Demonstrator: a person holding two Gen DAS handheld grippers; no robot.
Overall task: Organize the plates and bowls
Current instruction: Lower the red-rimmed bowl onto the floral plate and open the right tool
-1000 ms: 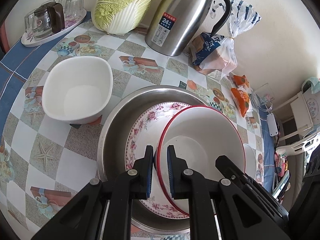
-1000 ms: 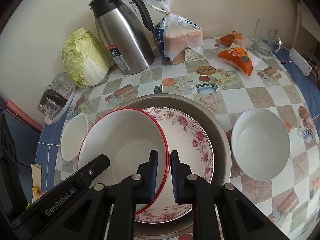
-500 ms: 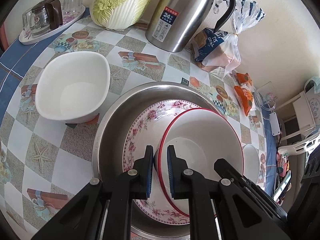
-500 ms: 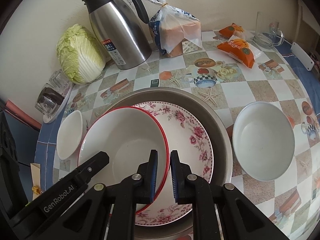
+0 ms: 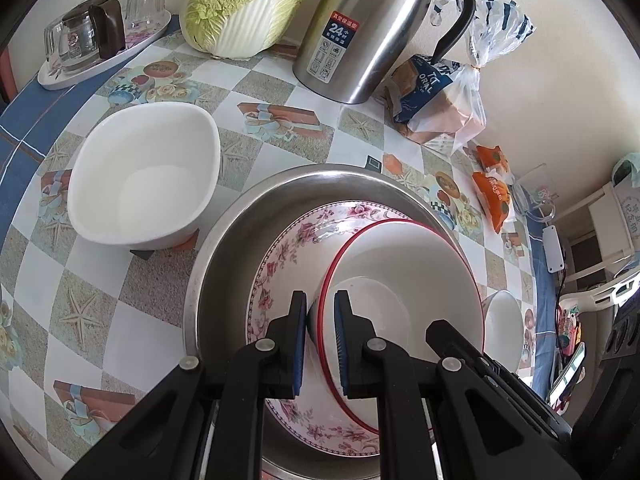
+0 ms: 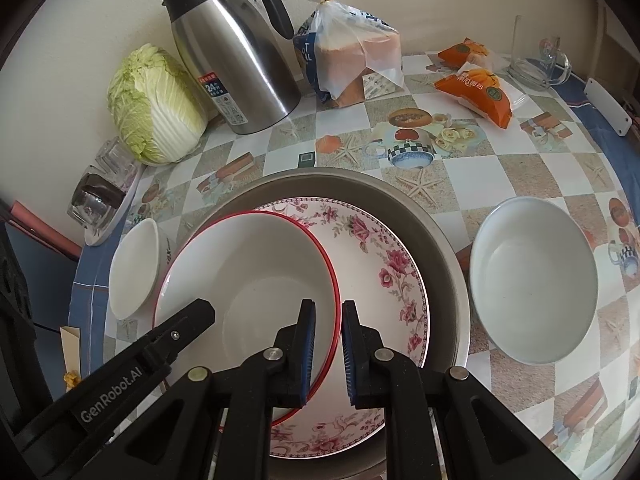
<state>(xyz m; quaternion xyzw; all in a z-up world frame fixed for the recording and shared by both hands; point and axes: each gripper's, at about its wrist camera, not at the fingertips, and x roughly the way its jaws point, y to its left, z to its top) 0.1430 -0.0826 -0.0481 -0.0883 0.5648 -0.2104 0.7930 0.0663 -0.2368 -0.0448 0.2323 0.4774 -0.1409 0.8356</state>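
A red-rimmed white bowl (image 5: pixel 404 276) (image 6: pixel 248 276) sits tilted on a floral plate (image 5: pixel 280 264) (image 6: pixel 384 256) inside a steel basin (image 5: pixel 224 240) (image 6: pixel 440 232). My left gripper (image 5: pixel 321 320) is shut on the bowl's left rim. My right gripper (image 6: pixel 328 328) is shut on its right rim. A white squarish bowl (image 5: pixel 144 176) (image 6: pixel 132 268) stands left of the basin. A round white bowl (image 6: pixel 532 288) (image 5: pixel 504 320) stands to its right.
At the back stand a steel thermos (image 6: pixel 236 52), a cabbage (image 6: pixel 156 104), a bagged loaf (image 6: pixel 352 56), orange snack packs (image 6: pixel 476 92) and a glass mug (image 6: pixel 536 64). A tray of glasses (image 5: pixel 96 36) is at the far left.
Both grippers and the bowl have come down closer to the plate and basin; the grips are unchanged.
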